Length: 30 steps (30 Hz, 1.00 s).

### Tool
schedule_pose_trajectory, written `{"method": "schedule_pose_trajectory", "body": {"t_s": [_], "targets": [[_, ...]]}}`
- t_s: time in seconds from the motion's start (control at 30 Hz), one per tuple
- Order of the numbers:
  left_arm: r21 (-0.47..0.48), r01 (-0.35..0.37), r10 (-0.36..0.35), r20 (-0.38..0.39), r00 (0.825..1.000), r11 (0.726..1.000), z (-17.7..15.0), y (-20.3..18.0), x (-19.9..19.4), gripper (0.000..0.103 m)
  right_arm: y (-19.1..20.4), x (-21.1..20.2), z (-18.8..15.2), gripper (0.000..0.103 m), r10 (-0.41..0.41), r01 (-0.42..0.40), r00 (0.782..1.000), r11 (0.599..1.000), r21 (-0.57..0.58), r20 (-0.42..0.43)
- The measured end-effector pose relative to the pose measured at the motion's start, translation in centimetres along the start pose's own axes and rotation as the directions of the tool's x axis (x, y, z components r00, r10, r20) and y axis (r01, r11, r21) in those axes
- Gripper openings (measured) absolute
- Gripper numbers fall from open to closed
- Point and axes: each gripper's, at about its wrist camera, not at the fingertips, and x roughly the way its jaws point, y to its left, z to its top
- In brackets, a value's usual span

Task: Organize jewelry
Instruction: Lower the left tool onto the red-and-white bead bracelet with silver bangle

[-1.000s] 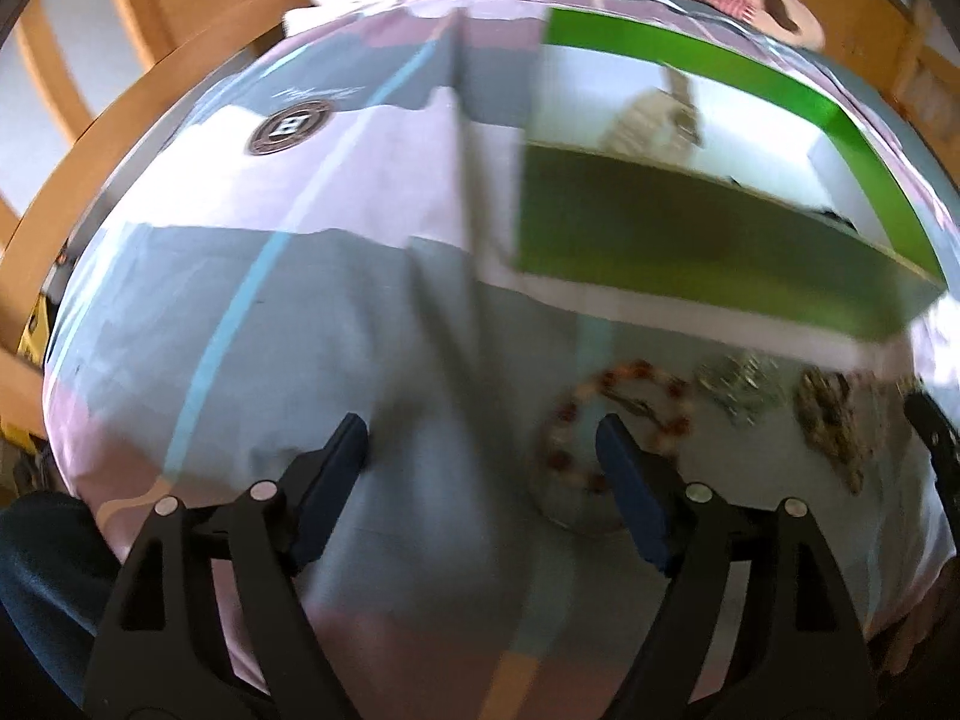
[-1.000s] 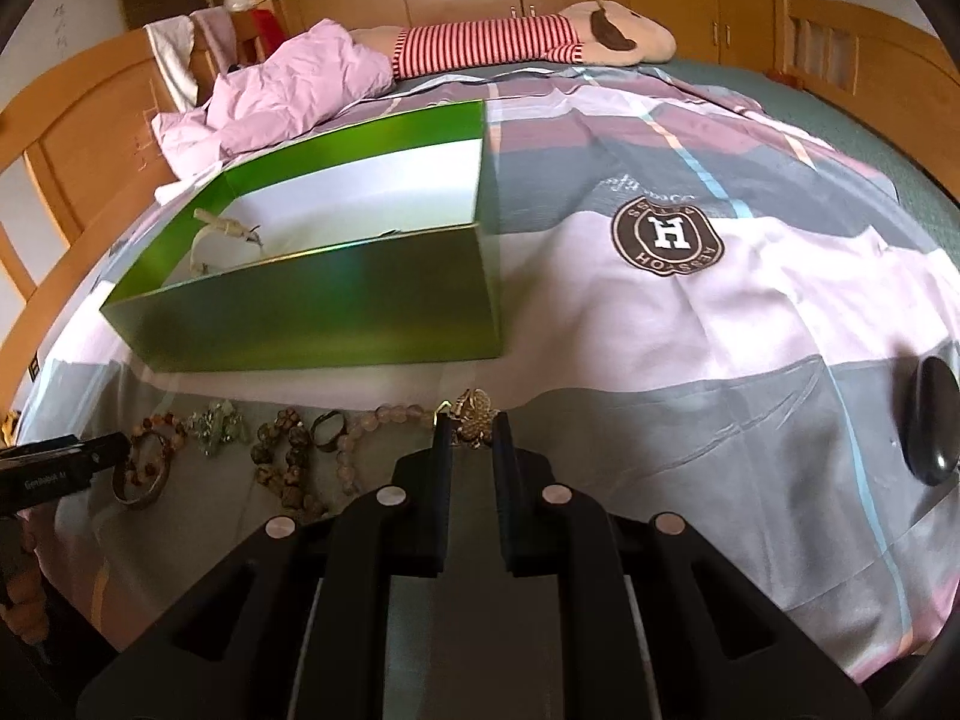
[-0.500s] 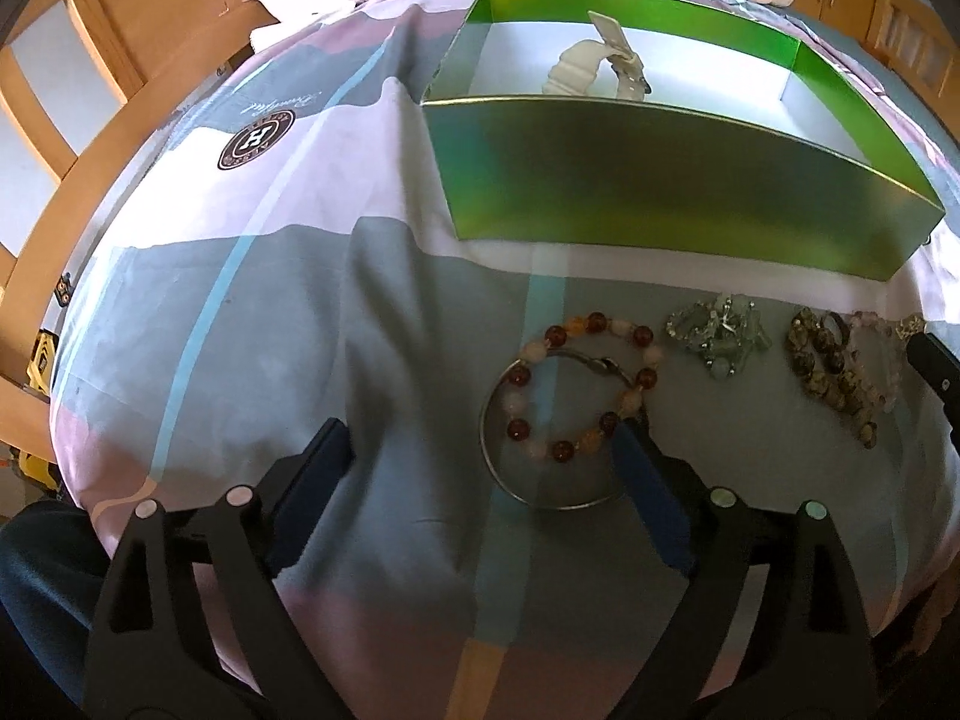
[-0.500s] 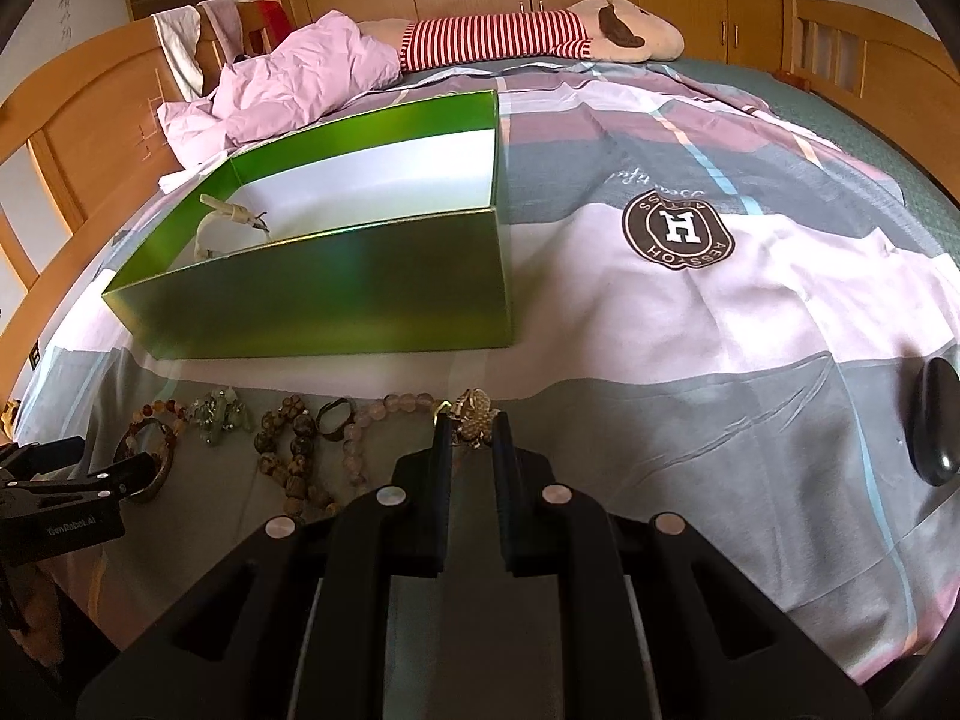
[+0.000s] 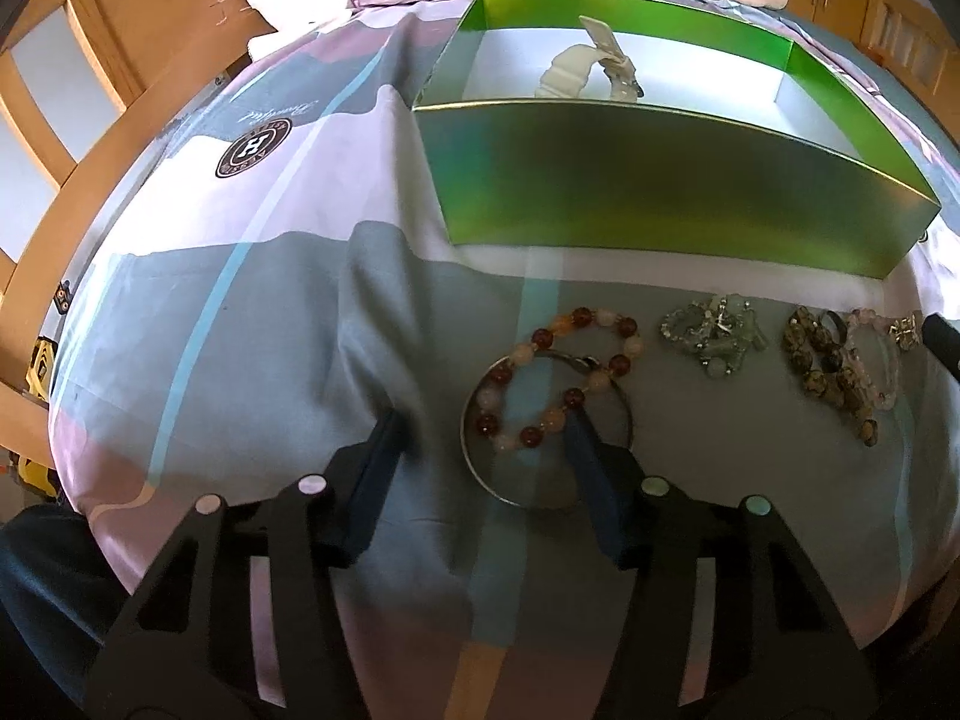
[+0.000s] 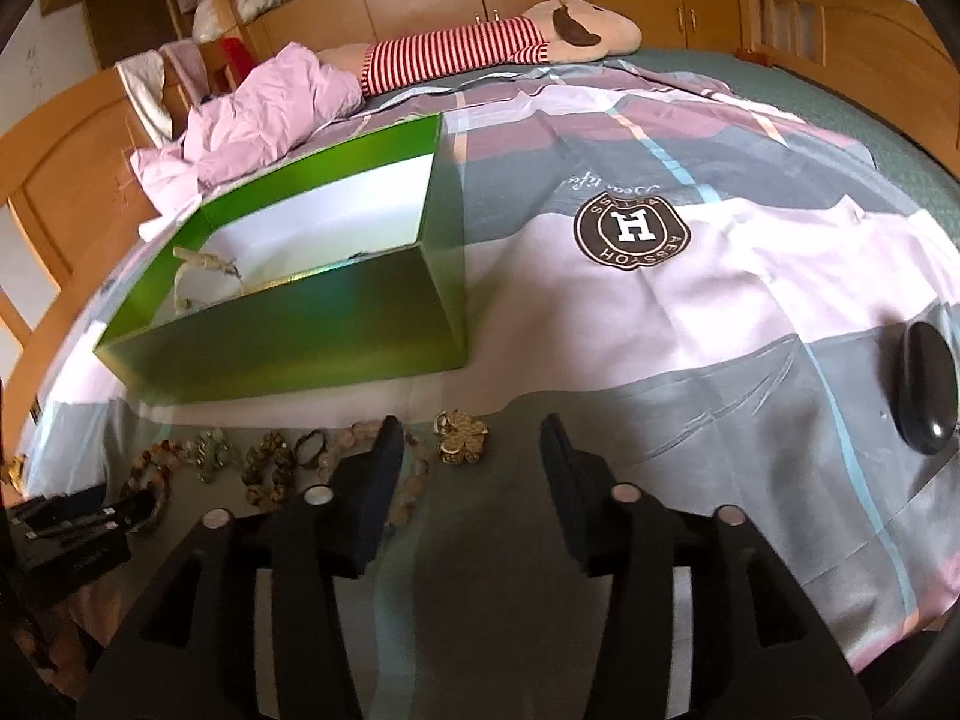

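The jewelry lay in a row on the bedspread (image 6: pixel 750 276) in front of the green box (image 5: pixel 660 192). A bead bracelet (image 5: pixel 576 378) overlapped a metal bangle (image 5: pixel 480 468). The left gripper (image 5: pixel 486 426) stood half open around the bangle's near edge, its jaws just closing, gripping nothing. The right gripper (image 6: pixel 465 441), jaws just opening, stood apart with the gold flower brooch (image 6: pixel 461 437) lying free between them.

I see daylight glaring off the glossy green cardboard box (image 5: pixel 660 192); fisheye bends the edges, corners go black, and the near black grippers blur.
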Motion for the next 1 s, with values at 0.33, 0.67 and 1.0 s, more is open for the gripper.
{"method": "schedule_pose_trajectory", "body": {"t_s": [0.33, 0.67, 1.0], "targets": [[-0.058, -0.009, 0.008, -0.021, 1.0, 0.998, 0.2, 3.3, 0.8, 0.075, 0.7, 1.9, 0.2, 0.027, 0.021, -0.023, 0.999, 0.999, -0.043, -0.041], [-0.182, 0.023, -0.029, -0.034, 0.999, 0.983, -0.1, 7.3, 0.9, 0.083, 0.3, 1.9, 0.2, 0.024, 0.033, -0.034, 0.998, 0.999, -0.013, -0.048], [-0.14, 0.099, -0.104, -0.027, 0.994, 0.985, 0.8, 5.0, 1.3, 0.084, 0.6, 2.0, 0.2, 0.024, 0.021, -0.023, 0.999, 0.999, -0.03, -0.043]]}}
